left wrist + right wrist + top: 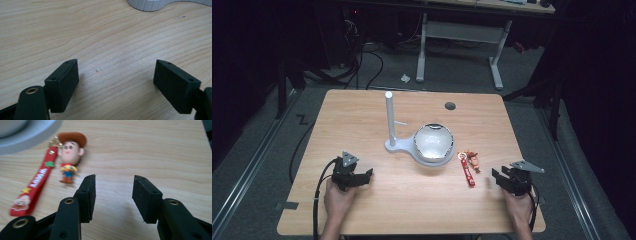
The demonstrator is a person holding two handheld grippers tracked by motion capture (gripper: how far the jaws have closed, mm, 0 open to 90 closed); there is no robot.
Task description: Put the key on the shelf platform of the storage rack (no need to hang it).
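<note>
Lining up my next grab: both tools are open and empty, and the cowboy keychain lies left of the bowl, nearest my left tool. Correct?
Not quite. The cowboy keychain lies right of the bowl, nearest the right tool, as the high view shows. Both tools, including the left tool, are indeed open and empty.

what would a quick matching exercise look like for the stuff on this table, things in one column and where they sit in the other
Things:
1. bowl
2. red strap
3. white post
4. left gripper

Places or states:
A. upright at the left end of the white stand
B. flat on the wood, right of the stand
C. near the front left edge, jaws open, holding nothing
D. resting on the round end of the stand

Pairs: 1-D, 2-B, 3-A, 4-C
</note>
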